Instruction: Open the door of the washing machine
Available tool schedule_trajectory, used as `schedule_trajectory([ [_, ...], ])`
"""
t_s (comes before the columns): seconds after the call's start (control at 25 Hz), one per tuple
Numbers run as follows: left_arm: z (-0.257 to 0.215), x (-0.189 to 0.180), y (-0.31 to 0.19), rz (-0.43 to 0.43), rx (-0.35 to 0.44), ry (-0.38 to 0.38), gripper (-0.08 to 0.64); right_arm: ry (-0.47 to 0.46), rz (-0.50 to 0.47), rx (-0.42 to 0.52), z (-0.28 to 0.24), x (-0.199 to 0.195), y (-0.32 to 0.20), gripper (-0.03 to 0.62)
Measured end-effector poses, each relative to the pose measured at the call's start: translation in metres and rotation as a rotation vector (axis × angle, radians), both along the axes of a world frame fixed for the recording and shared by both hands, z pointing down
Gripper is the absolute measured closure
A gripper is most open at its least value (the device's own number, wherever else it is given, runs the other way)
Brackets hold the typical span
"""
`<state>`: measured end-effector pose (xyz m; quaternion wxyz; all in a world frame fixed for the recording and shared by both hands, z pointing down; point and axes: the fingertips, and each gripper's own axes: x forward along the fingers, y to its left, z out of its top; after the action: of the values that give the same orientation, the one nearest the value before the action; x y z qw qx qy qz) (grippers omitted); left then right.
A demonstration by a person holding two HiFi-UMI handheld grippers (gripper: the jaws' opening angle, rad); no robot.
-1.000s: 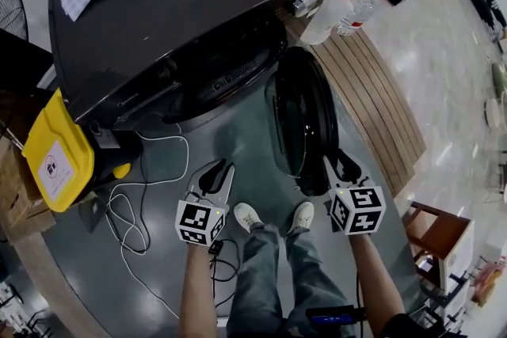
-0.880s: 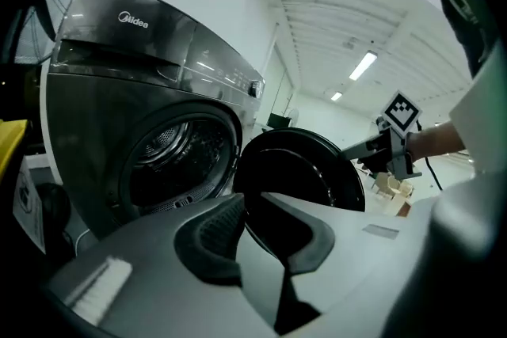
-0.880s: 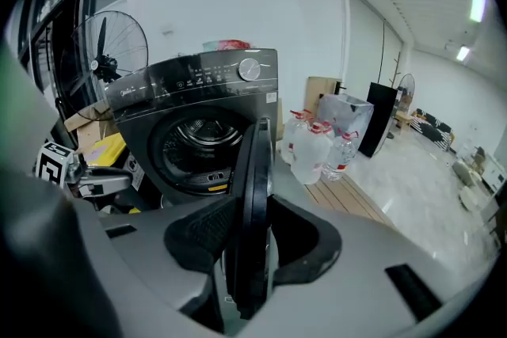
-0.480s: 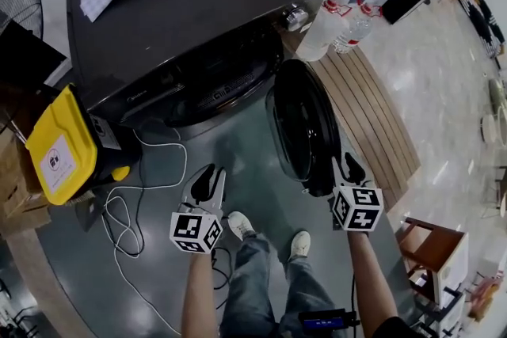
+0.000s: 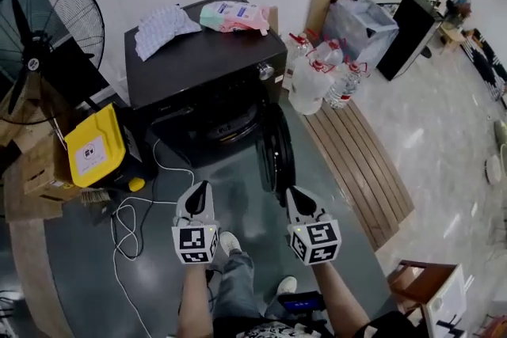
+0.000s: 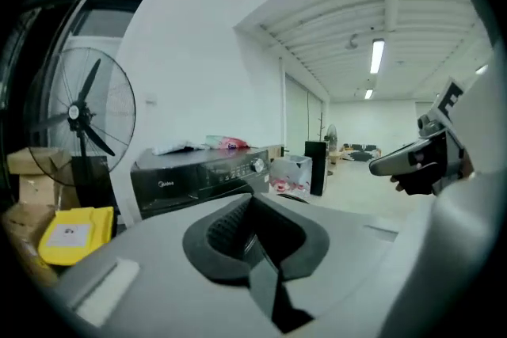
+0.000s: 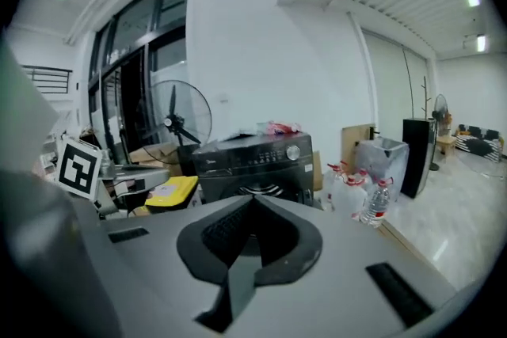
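The black washing machine (image 5: 202,63) stands against the white wall, its round door (image 5: 277,154) swung wide and seen edge on in front of the dark drum opening (image 5: 226,127). In the head view my left gripper (image 5: 200,190) and right gripper (image 5: 295,195) are held side by side in the air, short of the door and touching nothing. Both are shut, pads together, with nothing between them. The left gripper view looks over its closed jaws (image 6: 252,206) at the machine (image 6: 198,174). The right gripper view shows its closed jaws (image 7: 253,203) before the machine (image 7: 253,162).
A standing fan (image 5: 47,36), a yellow container (image 5: 95,154) and cardboard boxes (image 5: 36,174) are left of the machine. A white cable (image 5: 131,225) lies on the floor. Water bottles (image 5: 317,79) and a wooden slatted strip (image 5: 356,162) are to the right. A cloth (image 5: 162,28) and pink pack (image 5: 234,16) lie on top.
Both grippers have come up and back from the open door, and both sets of jaws have shut empty. The head view has lifted and now takes in the wall and fan.
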<state>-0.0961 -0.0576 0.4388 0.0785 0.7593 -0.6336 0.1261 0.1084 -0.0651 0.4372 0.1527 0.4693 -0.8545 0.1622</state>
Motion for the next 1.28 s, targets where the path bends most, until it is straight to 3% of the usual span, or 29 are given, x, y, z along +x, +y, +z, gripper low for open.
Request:
schedule_trajectory([
  [0.12,-0.044,0.033,0.048,-0.057,0.024,-0.032,0.558,-0.039,-0.049,0.021,-0.038,0.018,0.047,0.591],
  [0.28,-0.083,0.076,0.11,-0.098,0.041,0.067,0.558,-0.093,-0.095,0.006,-0.067,0.044,0.102,0.591],
  [0.48,-0.107,0.112,0.167,-0.091,0.027,0.165,0.558,-0.079,-0.102,0.045,-0.096,0.074,0.148,0.591],
  [0.84,-0.123,0.113,0.204,-0.13,0.077,0.152,0.558,-0.115,-0.124,0.106,-0.12,0.073,0.175,0.591],
  [1.12,-0.12,0.112,0.214,-0.139,0.087,0.199,0.558,-0.097,-0.178,0.077,-0.113,0.064,0.192,0.591],
  [1.28,-0.124,0.113,0.217,-0.117,0.111,0.274,0.558,-0.102,-0.207,0.067,-0.111,0.061,0.198,0.591],
])
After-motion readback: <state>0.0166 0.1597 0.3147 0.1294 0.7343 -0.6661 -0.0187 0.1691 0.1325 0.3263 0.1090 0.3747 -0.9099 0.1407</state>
